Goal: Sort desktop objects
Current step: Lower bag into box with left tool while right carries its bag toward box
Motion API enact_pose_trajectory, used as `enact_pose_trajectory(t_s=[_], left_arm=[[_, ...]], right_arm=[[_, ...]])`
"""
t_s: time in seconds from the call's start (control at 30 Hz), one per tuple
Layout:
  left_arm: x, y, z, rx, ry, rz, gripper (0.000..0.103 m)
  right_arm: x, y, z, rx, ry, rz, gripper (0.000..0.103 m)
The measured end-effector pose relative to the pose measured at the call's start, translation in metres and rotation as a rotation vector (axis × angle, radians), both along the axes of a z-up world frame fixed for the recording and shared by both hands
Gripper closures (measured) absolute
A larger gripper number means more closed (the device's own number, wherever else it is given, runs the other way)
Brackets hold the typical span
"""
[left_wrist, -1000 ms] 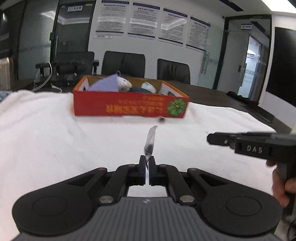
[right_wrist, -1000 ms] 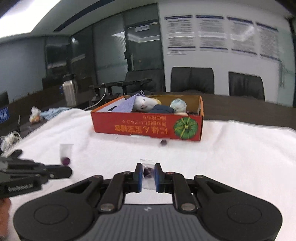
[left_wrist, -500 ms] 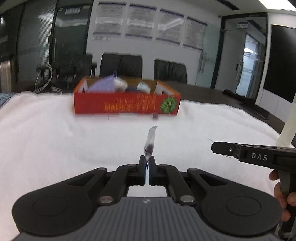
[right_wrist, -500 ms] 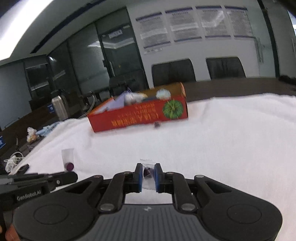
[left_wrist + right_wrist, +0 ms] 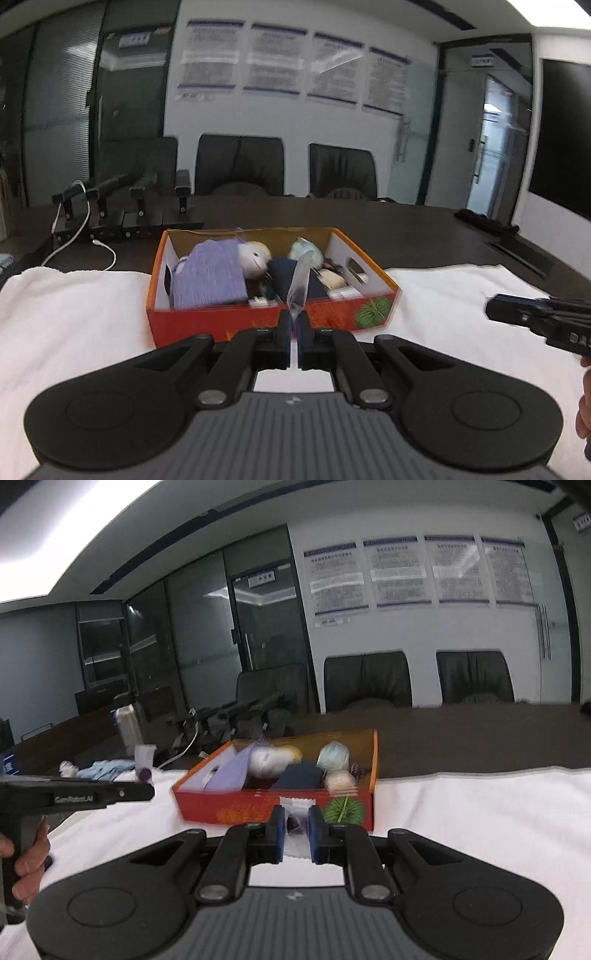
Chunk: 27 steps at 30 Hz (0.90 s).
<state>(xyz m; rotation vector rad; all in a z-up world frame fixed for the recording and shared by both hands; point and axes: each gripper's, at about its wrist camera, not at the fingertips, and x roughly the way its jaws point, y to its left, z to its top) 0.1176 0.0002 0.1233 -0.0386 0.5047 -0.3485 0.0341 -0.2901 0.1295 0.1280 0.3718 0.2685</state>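
Left wrist: clear packet (image 5: 298,287) pinched upright in left claw (image 5: 293,325).

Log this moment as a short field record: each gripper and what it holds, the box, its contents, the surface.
left gripper: shut on a small clear bag standing up from its pads
right gripper: shut on a second clear bag with a dark purple piece inside
box: open red-orange carton on the white cloth, ahead of both grippers
box contents: purple knit cloth, white plush toy, dark blue item, other small things
bags: both held short of the box, not yet in it
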Motion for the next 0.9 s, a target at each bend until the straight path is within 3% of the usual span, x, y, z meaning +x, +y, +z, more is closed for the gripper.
enact_pose_trajectory(t_s=[0.13,0.27,0.43,0.6,0.67,0.7,0.73,0.77,0.9], left_arm=[[0.06,-0.002,0.002,-0.015,0.06,0.007,0.1],[0.116,-0.007,-0.013,-0.035,0.097,0.081,0.1],[0.156,-0.027,-0.046,-0.01,0.189,0.058,0.099],[0.173,-0.033,-0.075,0.016,0.239,0.033,0.098],[0.177,-0.034,-0.076,0.056,0.258,0.002,0.087],[0.175,-0.034,-0.074,0.072,0.235,-0.013,0.065],[0.171,-0.034,-0.072,0.082,0.209,-0.019,0.041],[0.17,-0.032,-0.071,0.086,0.196,-0.021,0.036],[0.177,-0.012,-0.065,-0.028,0.254,0.004,0.035]], right_arm=[[0.067,-0.006,0.015,0.053,0.067,0.008,0.091],[0.132,-0.002,0.016,0.07,0.144,-0.018,0.091],[0.203,0.015,-0.015,0.045,0.287,-0.046,0.091],[0.233,0.022,-0.052,0.037,0.369,-0.079,0.09],[0.239,0.025,-0.062,0.031,0.387,-0.075,0.087],[0.241,0.026,-0.065,0.036,0.386,-0.078,0.082],[0.242,0.027,-0.068,0.041,0.38,-0.079,0.071],[0.244,0.027,-0.068,0.044,0.374,-0.081,0.063],[0.249,0.029,-0.065,0.048,0.378,-0.081,0.059]])
